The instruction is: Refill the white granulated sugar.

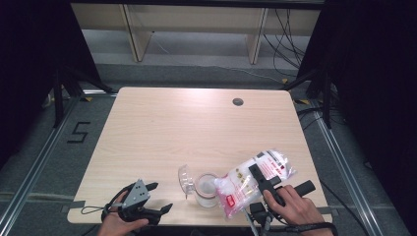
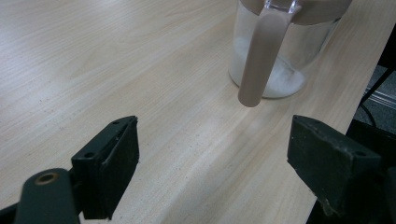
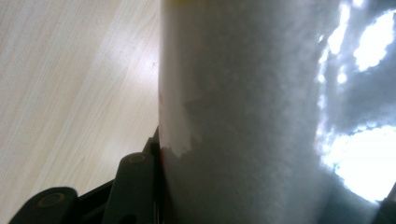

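Pouring step in hand, by the look of it: right gripper (image 1: 263, 181) clamped on the bag of white powder (image 1: 255, 182), tilted with its low corner over the mouth of the glass jar (image 1: 206, 191) near the table's (image 1: 196, 123) front edge, at about six o'clock. Some white powder already in the jar's bottom (image 2: 275, 81). Hinged lid (image 1: 185, 179) swung open toward nine o'clock. Left gripper (image 1: 147, 199) resting at eight o'clock, jaws apart, empty. Next, probably: more tilt, mouth kept over the jar, no spill.

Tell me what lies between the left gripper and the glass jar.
Bare tabletop lies between the open left gripper and the glass jar, as its own view shows.
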